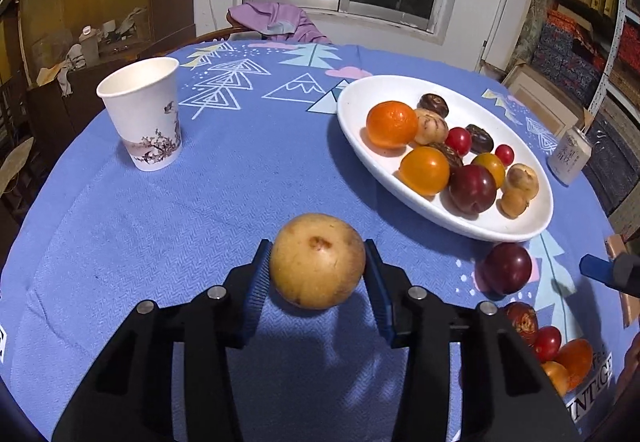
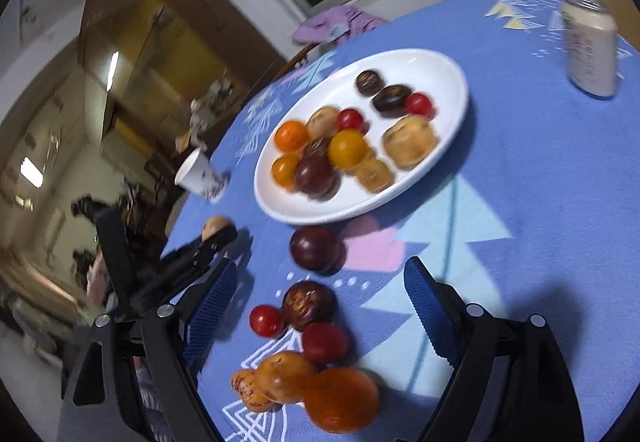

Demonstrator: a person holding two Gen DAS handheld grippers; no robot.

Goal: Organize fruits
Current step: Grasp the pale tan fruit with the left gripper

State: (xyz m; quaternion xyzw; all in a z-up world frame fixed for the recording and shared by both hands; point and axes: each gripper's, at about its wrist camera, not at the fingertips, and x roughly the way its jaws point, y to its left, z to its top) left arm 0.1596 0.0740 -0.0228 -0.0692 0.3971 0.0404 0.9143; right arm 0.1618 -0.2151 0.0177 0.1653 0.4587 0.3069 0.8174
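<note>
Left tool: your pads clamp the tan round fruit.
Right tool: gapes empty over loose fruit; view blurred.
Can: label unreadable.
Tablecloth print: cut off, "INTAGE".
Plate: ahead-right.

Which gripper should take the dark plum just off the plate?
Right. The right gripper is open and empty with the dark plum just ahead; the left gripper already holds the tan fruit.
</note>
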